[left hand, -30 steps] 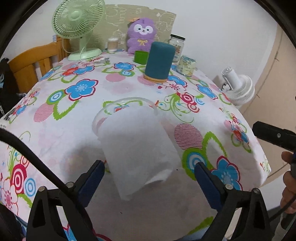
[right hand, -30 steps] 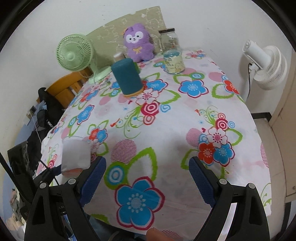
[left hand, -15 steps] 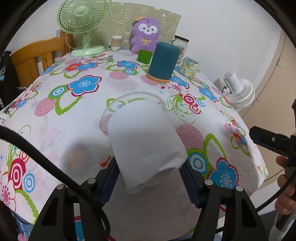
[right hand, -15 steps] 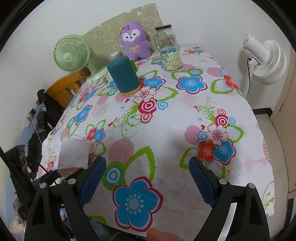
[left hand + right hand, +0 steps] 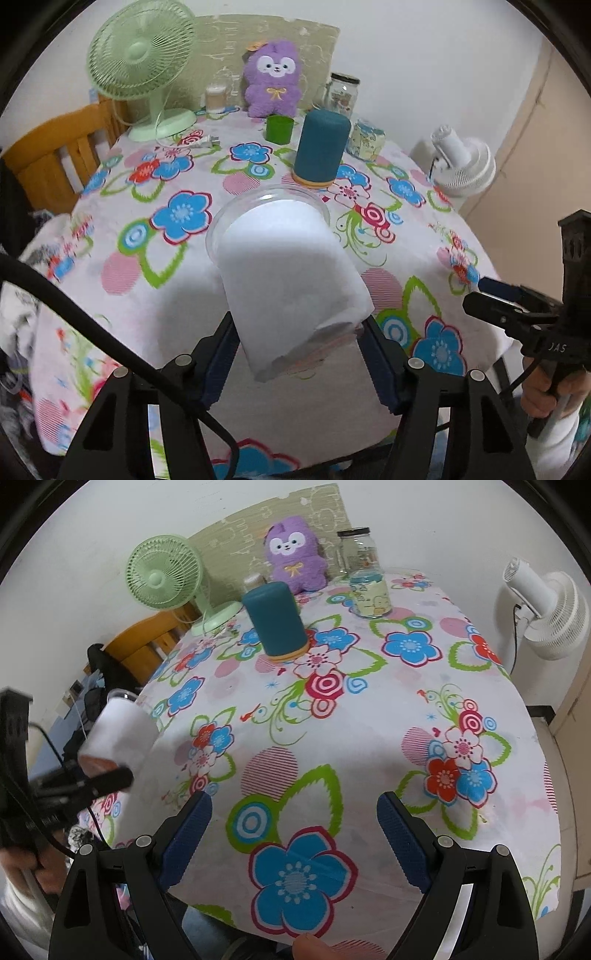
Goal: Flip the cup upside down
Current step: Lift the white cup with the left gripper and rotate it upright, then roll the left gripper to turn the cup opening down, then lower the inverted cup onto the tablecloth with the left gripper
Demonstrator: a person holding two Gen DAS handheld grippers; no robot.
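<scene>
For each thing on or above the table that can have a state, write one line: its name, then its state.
clear cup: gripped, lifted, tilted, mouth facing away
left gripper: shut on the cup
right gripper: open, empty
teal cup: upside down on the table
green cup: upright
glass jar: upright, lid on

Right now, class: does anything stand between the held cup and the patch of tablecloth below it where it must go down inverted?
Nothing visible does. The left gripper is shut on the cup, lifted near the table's front edge. The tablecloth beneath is bare; the teal container stands farther back. The right gripper is open, off to the side.
</scene>
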